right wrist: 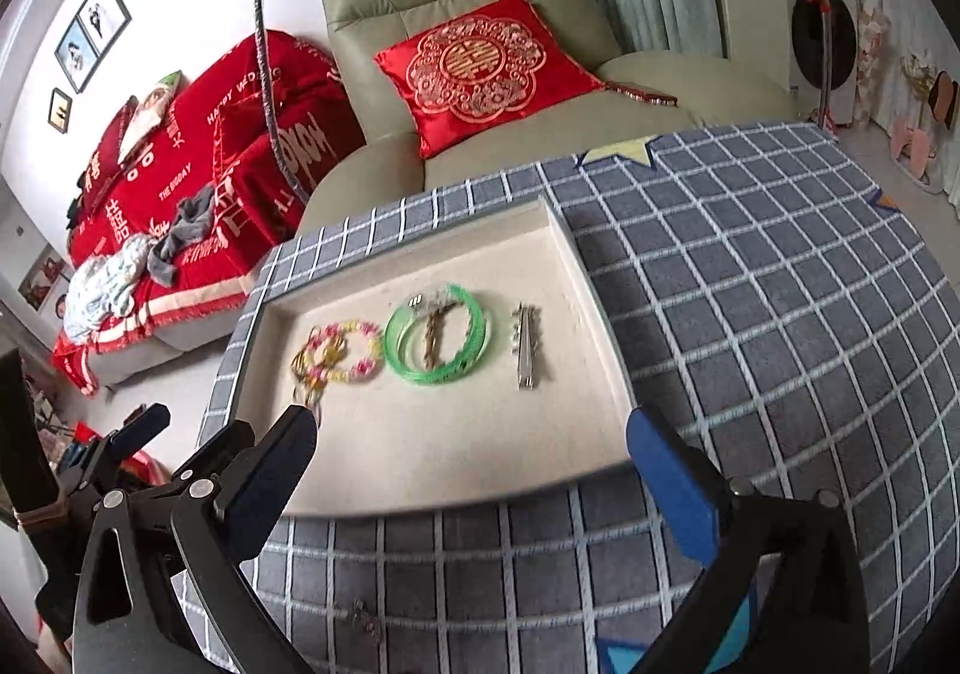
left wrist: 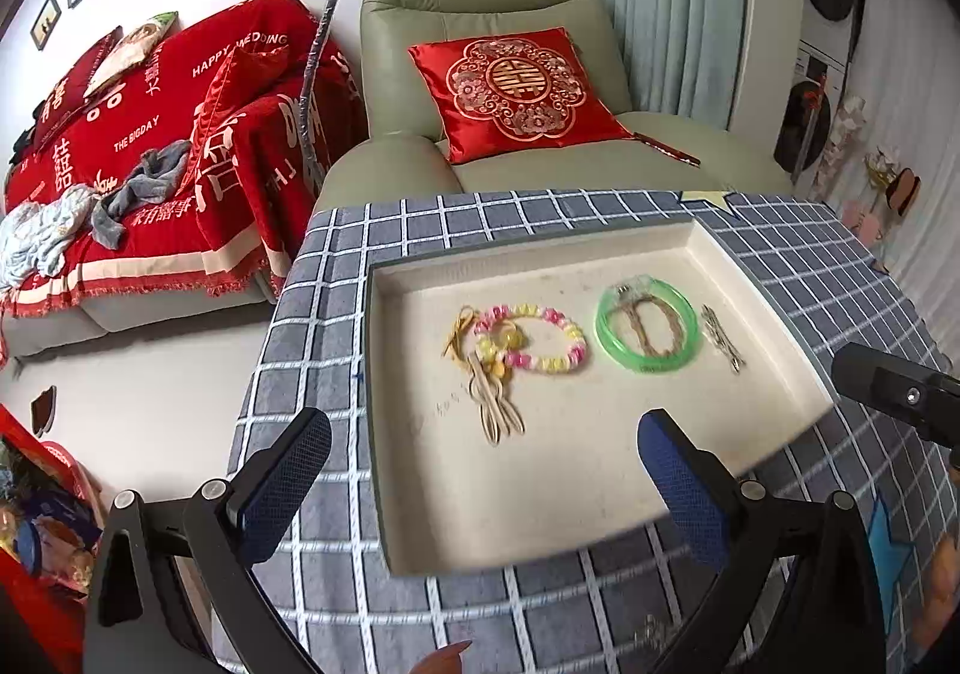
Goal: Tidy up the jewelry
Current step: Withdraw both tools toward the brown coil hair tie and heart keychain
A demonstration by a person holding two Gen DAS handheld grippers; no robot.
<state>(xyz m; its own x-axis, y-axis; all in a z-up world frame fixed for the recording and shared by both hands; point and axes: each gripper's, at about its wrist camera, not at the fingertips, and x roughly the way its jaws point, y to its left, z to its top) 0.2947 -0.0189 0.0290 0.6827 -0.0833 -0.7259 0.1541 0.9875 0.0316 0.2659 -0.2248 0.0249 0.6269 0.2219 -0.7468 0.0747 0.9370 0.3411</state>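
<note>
My left gripper (left wrist: 483,470) stands nearest, jaws spread fully wide, nothing between the pads. My right gripper (right wrist: 471,455) likewise: wide open, empty. Both hang above the near edge of the cream tray (left wrist: 540,518), which rests on the grey checked tablecloth (left wrist: 336,278). Inside the tray, left to right: a pink-and-yellow bead bracelet (left wrist: 555,338) touching a tan hair clip (left wrist: 495,404); a green bangle (left wrist: 648,335) encircling a brownish piece; a silver clip (left wrist: 723,338) just beside it.
</note>
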